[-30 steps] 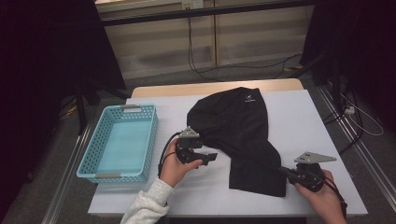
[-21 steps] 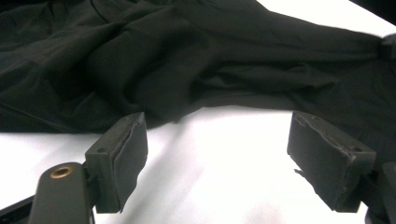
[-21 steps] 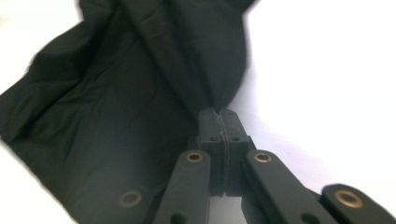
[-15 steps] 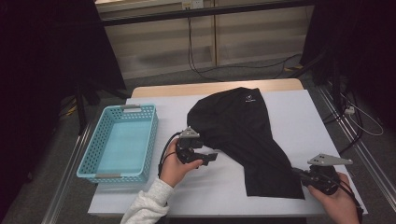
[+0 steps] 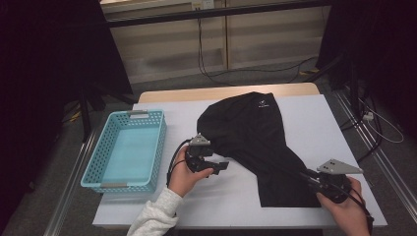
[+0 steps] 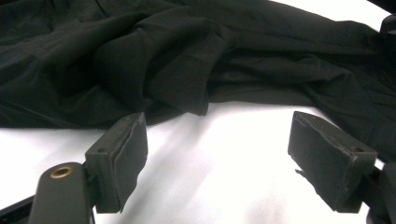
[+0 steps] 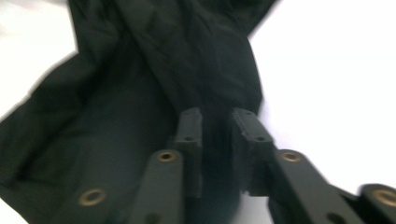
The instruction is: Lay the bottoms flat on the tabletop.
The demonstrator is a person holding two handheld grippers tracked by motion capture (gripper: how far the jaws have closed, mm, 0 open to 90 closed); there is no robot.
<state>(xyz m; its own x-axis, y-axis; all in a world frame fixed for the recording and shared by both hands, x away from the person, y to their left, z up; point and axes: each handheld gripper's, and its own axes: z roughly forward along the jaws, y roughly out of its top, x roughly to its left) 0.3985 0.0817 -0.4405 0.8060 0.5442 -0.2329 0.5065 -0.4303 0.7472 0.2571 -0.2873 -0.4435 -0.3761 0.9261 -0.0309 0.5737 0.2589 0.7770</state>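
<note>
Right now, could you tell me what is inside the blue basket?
Nothing shows inside the basket: its pale blue floor is bare in the high view. The strip just behind its near wall is hidden from that view.

The garment [image 5: 255, 142] is black with a small white logo; the basket [image 5: 98, 162] is light blue; the table [image 5: 314, 113] is white.

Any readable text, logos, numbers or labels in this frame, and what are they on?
No text can be read in any view.
Black garment: a small white mark near its far end, too small to read; whether it is a logo or lettering cannot be told.
Light blue basket: no label visible.
Left gripper and right gripper: no markings legible.
</note>
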